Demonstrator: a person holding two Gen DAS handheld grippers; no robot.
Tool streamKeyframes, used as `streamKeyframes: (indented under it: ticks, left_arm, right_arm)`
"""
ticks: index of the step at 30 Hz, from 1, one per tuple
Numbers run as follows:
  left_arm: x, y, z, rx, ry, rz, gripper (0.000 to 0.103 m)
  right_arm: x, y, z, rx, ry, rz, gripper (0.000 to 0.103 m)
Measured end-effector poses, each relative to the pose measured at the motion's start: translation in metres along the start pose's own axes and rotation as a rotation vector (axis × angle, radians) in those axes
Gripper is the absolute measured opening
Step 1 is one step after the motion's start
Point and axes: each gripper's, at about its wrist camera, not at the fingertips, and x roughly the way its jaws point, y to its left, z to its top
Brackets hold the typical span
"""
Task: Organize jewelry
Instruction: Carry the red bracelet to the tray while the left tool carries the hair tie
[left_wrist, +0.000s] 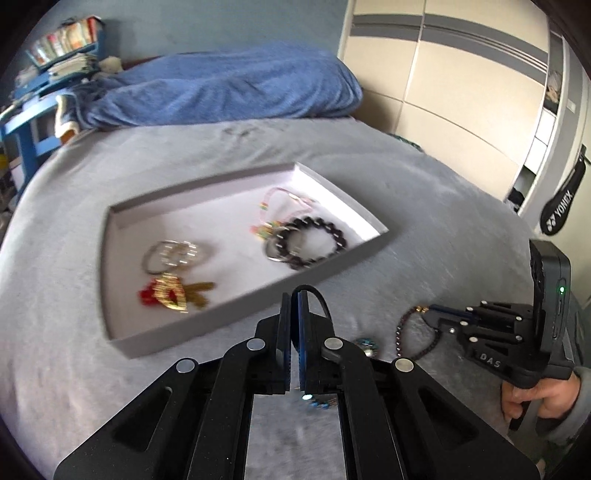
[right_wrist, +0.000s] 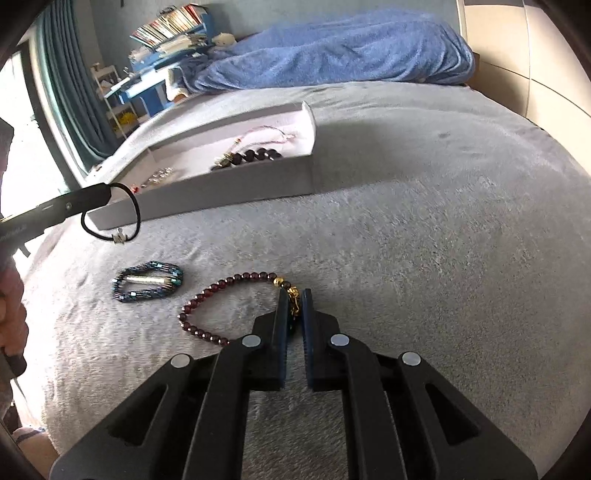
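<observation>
While the left gripper (left_wrist: 291, 295) hangs above the grey bed cover (right_wrist: 424, 240), its jaws are pressed together on a black elastic hair tie (right_wrist: 110, 214), which dangles from the tips with a small silver charm at its lowest point. This gripper sits just in front of the near wall of the shallow grey tray (left_wrist: 236, 325). Inside the tray lie a dark beaded bracelet (left_wrist: 310, 240), a pink cord necklace (left_wrist: 280, 203), silver rings (left_wrist: 173, 254) and a red-and-gold ornament (left_wrist: 170, 295). The right gripper (right_wrist: 294, 295) is low over the cover, jaws clamped on the gold charm of a dark red beaded bracelet (right_wrist: 207, 295), whose loop rests on the cover to its left. A blue-green beaded bracelet (right_wrist: 147, 286) lies farther left, apart from both grippers. A blue blanket (left_wrist: 229, 85) is heaped at the far end of the bed.
</observation>
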Motion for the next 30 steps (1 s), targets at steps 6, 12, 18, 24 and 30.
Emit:
streamKeyframes:
  ticks: [6,12,18,24,30]
  left_arm:
    - [-0.018,0.026,0.005,-0.022,-0.024,0.035,0.003]
    - [-0.029,0.044,0.014,-0.042,-0.049,0.046,0.003]
    - [-0.028,0.055,0.027,-0.032,-0.053,0.064,0.003]
    - [-0.02,0.056,0.037,-0.031,-0.057,0.066,0.003]
    - [-0.004,0.051,0.042,-0.033,-0.05,0.063,0.003]
  right_arm:
    - [-0.011,0.007,0.003,-0.021,-0.026,0.024,0.007]
    - [-0.025,0.023,0.02,-0.07,-0.072,0.042,0.007]
    - [-0.033,0.039,0.047,-0.118,-0.114,0.057,0.006]
    - [-0.033,0.049,0.077,-0.153,-0.142,0.055,0.006]
    - [-0.03,0.058,0.101,-0.173,-0.166,0.07,0.006]
